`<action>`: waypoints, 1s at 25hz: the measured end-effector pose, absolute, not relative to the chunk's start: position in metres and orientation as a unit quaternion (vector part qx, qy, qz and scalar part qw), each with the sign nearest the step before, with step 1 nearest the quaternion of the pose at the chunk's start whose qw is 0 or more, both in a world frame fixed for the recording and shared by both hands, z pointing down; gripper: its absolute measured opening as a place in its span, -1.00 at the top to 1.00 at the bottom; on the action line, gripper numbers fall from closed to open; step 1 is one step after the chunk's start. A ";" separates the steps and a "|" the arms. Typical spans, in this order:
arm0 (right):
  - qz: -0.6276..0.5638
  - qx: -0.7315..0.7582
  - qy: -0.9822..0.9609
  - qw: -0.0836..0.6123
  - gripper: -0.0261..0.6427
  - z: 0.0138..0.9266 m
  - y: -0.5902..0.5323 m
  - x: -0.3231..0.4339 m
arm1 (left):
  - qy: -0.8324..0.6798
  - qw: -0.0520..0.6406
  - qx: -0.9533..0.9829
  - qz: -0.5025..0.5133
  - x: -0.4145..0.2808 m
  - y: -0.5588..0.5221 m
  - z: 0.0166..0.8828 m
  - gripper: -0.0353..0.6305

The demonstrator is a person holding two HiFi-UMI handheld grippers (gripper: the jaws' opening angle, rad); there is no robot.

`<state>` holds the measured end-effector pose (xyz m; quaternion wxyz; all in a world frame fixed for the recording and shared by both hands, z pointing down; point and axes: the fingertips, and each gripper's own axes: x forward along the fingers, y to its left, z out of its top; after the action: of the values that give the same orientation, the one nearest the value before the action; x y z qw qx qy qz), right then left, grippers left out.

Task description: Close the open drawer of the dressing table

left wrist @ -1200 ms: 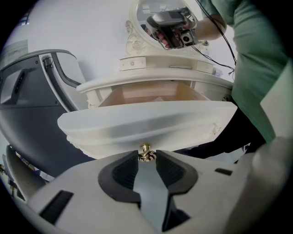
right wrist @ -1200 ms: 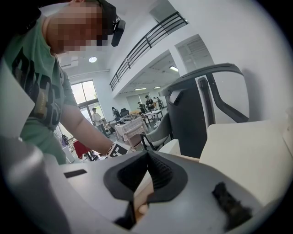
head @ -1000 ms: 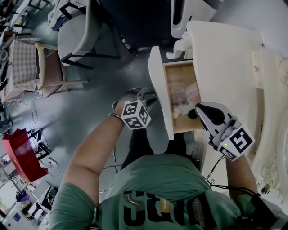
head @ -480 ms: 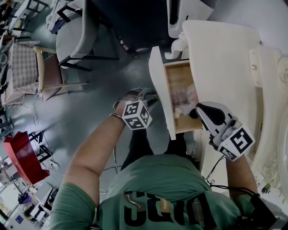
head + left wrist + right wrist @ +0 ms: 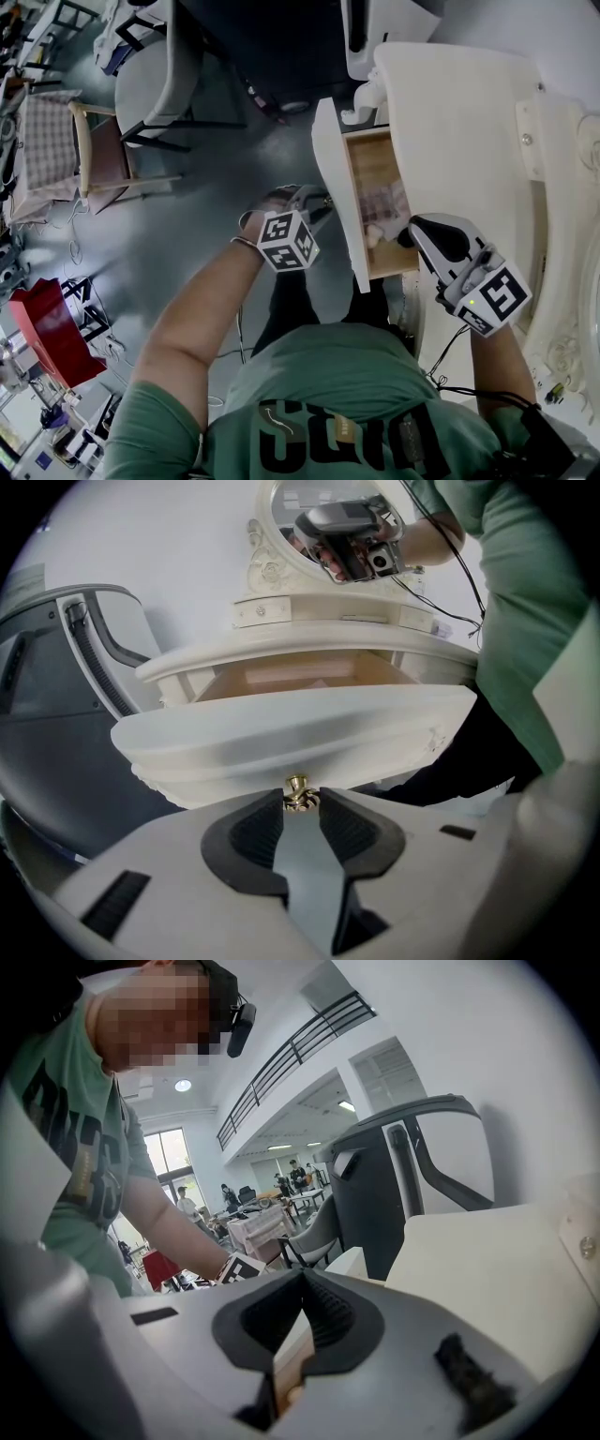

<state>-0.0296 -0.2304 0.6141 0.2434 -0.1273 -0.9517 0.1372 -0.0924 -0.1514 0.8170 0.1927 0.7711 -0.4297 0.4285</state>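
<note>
The cream dressing table [image 5: 459,122] stands at the right of the head view, its drawer partly open. Inside the wooden drawer box [image 5: 380,159] lie pinkish items. My left gripper [image 5: 317,202] is at the cream drawer front [image 5: 339,187]. In the left gripper view its pads [image 5: 267,822] are shut on the small brass knob [image 5: 299,794] under that front panel [image 5: 300,733]. My right gripper [image 5: 411,232] hovers over the drawer's near corner by the table edge. Its jaws [image 5: 302,1279] meet at the tips with nothing held.
A grey chair [image 5: 155,66] and a wooden chair with a checked cushion [image 5: 66,141] stand on the grey floor at the left, with a red object [image 5: 47,328] nearer me. A dark grey shell chair [image 5: 412,1166] stands beyond the table. My torso fills the bottom of the head view.
The drawer has slid a little further into the table, so less of its inside shows. My left gripper went with it on the knob. The right gripper stayed in place.
</note>
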 end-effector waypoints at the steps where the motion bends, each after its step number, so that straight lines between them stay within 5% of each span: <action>1: 0.138 -0.127 -0.952 0.243 0.89 0.614 -0.231 -0.029 | -0.429 0.192 0.771 0.429 -0.092 -0.152 0.817 0.51; 25: 0.145 -0.110 -0.955 0.236 0.89 0.616 -0.247 -0.018 | -0.413 0.185 0.781 0.430 -0.077 -0.173 0.817 0.51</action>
<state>-0.0176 -0.2467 0.6159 0.2364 -0.1095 -0.9546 0.1445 -0.0767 -0.1733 0.8167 0.1849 0.7815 -0.4128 0.4298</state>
